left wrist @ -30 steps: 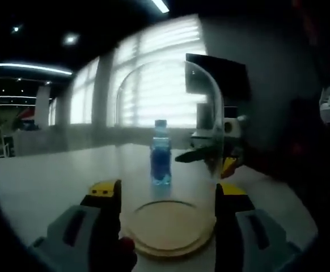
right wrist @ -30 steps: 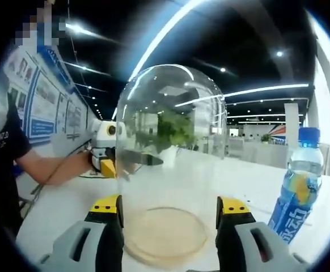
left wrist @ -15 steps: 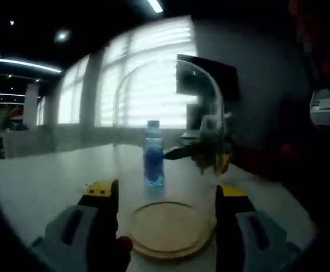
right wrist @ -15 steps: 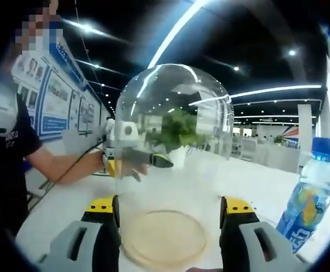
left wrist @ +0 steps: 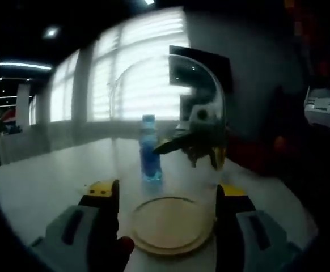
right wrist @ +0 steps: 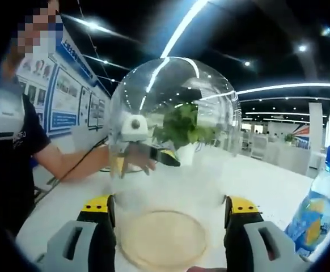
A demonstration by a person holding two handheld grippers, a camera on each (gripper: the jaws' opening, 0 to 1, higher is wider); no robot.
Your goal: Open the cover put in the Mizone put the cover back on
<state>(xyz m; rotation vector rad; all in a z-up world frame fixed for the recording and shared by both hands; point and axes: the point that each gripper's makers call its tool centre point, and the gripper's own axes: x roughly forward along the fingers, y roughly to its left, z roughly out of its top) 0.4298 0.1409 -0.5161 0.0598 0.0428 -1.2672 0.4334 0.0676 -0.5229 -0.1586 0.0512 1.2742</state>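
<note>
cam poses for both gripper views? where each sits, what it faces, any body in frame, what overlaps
Left gripper view: rides on the left gripper, faces the glass dome on its wooden base, toward bright windows; the drink bottle and the right gripper stand beyond.
Right gripper view: rides on the right gripper, faces the same dome from the opposite side; the left gripper, the person's forearm and dark sleeve show, bottle at the right edge.
Shared: dome, base, bottle, white table, each other's gripper.
</note>
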